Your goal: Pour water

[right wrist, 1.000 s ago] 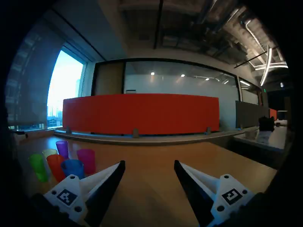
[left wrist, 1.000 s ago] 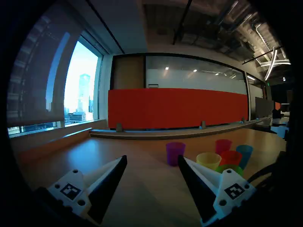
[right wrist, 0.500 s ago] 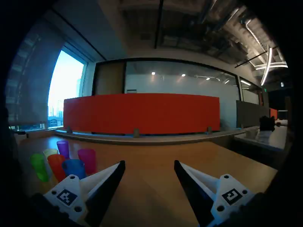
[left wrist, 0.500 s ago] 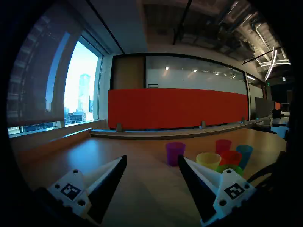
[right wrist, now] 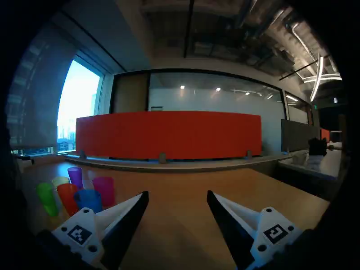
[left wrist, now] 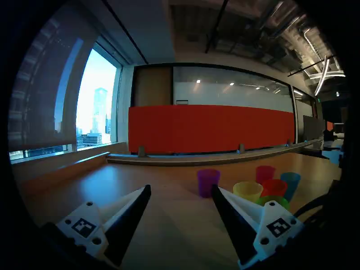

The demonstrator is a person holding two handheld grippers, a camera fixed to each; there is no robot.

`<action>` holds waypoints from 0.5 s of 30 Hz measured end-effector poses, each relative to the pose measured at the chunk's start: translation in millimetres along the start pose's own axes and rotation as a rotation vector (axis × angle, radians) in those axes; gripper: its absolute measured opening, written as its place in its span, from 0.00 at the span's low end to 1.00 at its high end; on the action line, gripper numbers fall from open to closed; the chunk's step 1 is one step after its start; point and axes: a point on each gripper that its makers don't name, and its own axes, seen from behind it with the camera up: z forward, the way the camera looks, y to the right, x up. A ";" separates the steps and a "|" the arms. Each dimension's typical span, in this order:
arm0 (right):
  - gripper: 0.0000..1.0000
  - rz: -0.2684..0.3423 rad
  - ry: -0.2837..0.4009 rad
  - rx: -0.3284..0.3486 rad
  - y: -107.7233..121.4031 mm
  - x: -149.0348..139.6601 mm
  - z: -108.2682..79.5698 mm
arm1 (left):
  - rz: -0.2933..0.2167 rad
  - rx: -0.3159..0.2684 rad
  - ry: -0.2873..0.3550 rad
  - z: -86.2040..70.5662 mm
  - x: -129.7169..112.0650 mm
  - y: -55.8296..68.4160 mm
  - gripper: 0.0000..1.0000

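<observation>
Several coloured plastic cups stand grouped on a wooden table. In the left gripper view a purple cup is just beyond my right fingertip, with yellow, orange, pink, blue and green cups to its right. My left gripper is open and empty, low over the table. In the right gripper view the same cups sit at the left: green, orange, blue, pink, purple. My right gripper is open with nothing between its fingers.
A red partition panel runs along the table's far edge. A large bright window is at the left. Another desk with dark objects stands at the right. Bare wood stretches ahead of the right gripper.
</observation>
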 end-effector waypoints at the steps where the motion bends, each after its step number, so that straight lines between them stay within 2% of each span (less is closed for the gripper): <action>1: 1.00 0.000 0.000 0.000 0.0 0.0 -0.1 | 0.000 0.000 0.000 0.1 0.0 0.1 0.99; 15: 1.00 0.001 0.000 0.000 0.4 -1.0 -0.9 | 0.000 0.000 0.000 0.0 0.2 -0.1 0.99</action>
